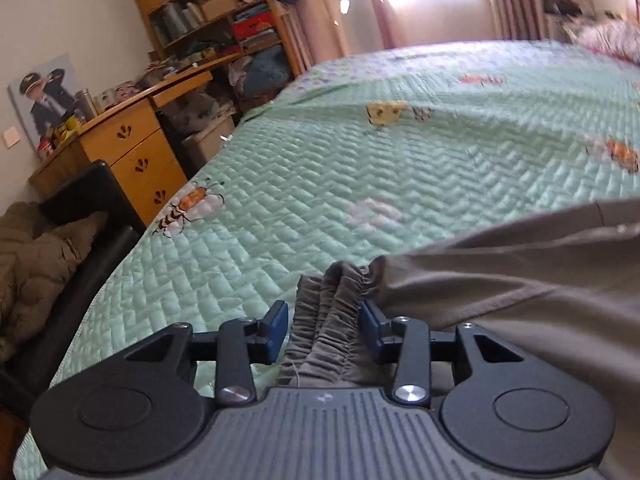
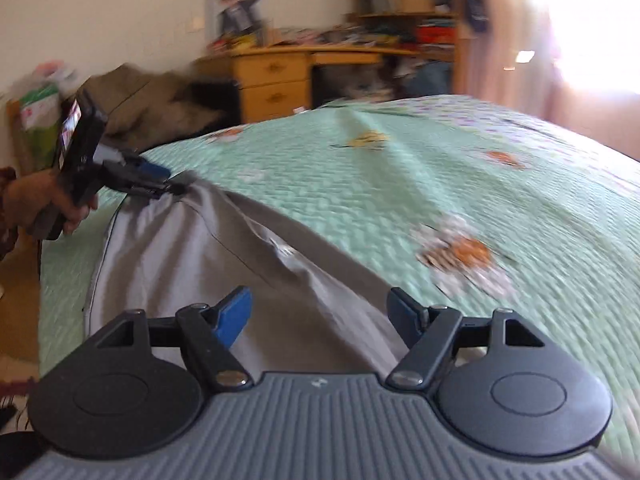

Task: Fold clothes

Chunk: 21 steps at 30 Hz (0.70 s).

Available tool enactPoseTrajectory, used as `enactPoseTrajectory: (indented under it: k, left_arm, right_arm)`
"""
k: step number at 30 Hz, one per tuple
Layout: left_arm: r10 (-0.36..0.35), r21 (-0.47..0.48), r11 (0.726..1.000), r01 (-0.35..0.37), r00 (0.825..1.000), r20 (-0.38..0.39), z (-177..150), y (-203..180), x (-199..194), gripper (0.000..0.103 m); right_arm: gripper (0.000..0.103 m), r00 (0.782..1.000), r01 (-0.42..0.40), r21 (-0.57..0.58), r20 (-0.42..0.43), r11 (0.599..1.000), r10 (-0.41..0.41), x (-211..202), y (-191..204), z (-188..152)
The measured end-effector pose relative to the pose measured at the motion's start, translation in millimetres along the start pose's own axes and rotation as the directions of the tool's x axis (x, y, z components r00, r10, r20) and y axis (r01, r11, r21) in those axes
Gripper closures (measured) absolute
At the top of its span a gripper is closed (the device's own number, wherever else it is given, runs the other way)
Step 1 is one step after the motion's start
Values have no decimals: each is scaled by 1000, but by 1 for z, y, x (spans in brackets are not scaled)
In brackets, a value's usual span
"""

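Observation:
A grey-brown garment [image 1: 500, 280] [image 2: 180, 248] with a gathered elastic waistband [image 1: 328, 336] lies spread on the mint-green quilted bedspread [image 1: 320, 180] [image 2: 400, 184]. My left gripper [image 1: 323, 307] stands open around the bunched waistband; the left pad is clear of the cloth, and the right pad sits beside it. From the right wrist view the left gripper [image 2: 168, 184] is at the garment's far left corner, held by a person's hand [image 2: 44, 200]. My right gripper [image 2: 319, 296] is open above the near part of the garment, with nothing pinched between its blue pads.
A wooden desk with drawers [image 1: 132, 152] [image 2: 276, 76] and cluttered shelves [image 1: 224, 8] stand beyond the bed's left side. A black chair [image 1: 80, 196] with a brown padded jacket [image 1: 32, 256] is beside the bed edge. Pink curtains [image 1: 328, 4] hang at the bright window.

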<state>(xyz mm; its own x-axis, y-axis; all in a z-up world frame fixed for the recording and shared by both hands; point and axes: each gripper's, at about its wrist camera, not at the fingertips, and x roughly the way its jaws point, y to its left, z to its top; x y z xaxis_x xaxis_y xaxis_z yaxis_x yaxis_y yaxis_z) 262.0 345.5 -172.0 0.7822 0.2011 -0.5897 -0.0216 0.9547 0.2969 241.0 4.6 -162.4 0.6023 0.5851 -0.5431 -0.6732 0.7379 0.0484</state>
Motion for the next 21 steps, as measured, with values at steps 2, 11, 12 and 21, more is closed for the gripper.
enactPoseTrajectory:
  k: [2, 11, 12, 21]
  left_arm:
    - [17, -3, 1000, -17, 1000, 20, 4, -1, -9, 60]
    - [52, 3, 999, -52, 996, 70, 1, 3, -51, 46]
    - [42, -2, 999, -42, 996, 82, 2, 2, -57, 46]
    - [-56, 121, 992, 35, 984, 172, 15, -45, -88, 36]
  right_arm:
    - [27, 999, -25, -13, -25, 1000, 25, 21, -4, 12]
    - [58, 984, -107, 5, -146, 994, 106, 56, -28, 12]
    - [59, 981, -113, -7, -158, 994, 111, 59, -27, 10]
    - [58, 971, -178, 55, -155, 983, 184, 71, -36, 26]
